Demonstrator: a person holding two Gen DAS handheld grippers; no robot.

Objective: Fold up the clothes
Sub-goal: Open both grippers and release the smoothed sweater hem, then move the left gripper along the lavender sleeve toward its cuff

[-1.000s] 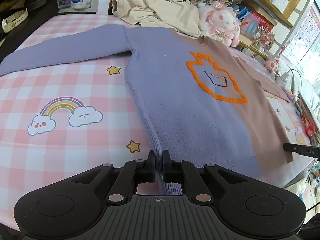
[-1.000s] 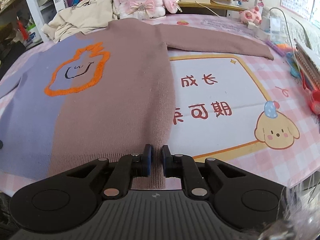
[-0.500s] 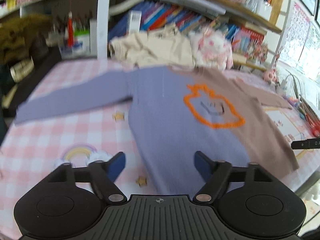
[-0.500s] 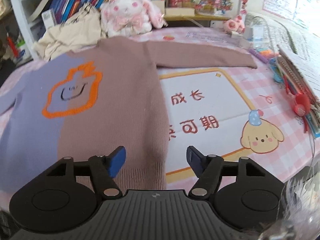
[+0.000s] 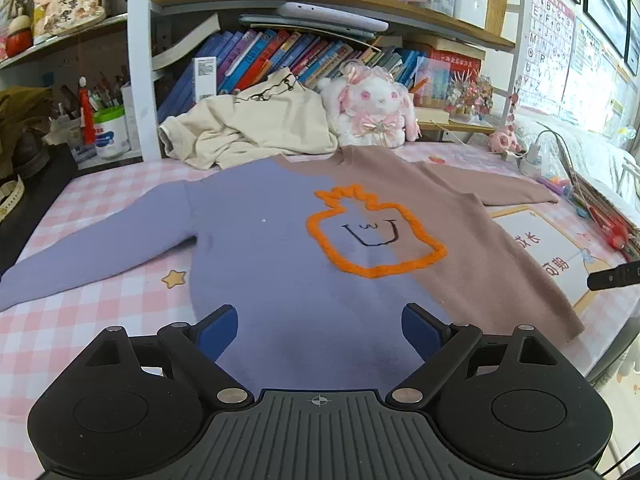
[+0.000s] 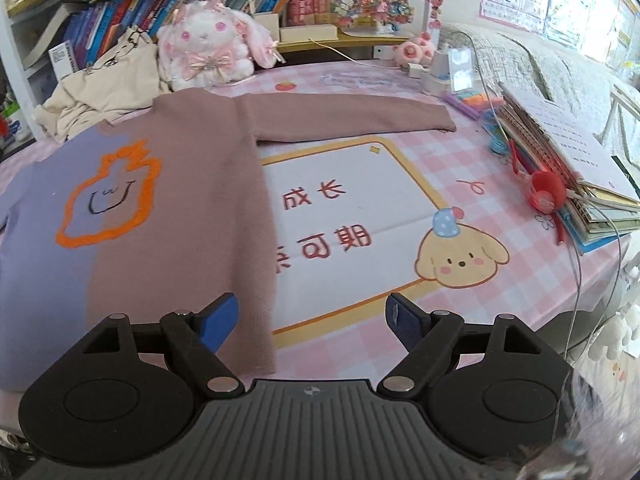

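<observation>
A: Where's your sweater (image 5: 280,248)?

B: Spread flat over the pink checked tablecloth (image 5: 80,320), filling mid-frame; lilac half left, brown half right, sleeves out sideways.

A: And your grippers?

B: Your left gripper (image 5: 319,330) is opening, nothing pinched. Your right gripper (image 6: 312,320) is opening too, above the brown hem corner at lower left.

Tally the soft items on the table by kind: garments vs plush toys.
Garments: 2 (purple-and-brown sweater lying flat, cream top crumpled behind it)
Plush toys: 2 (white bunny, small pink one)
Total: 4
</observation>
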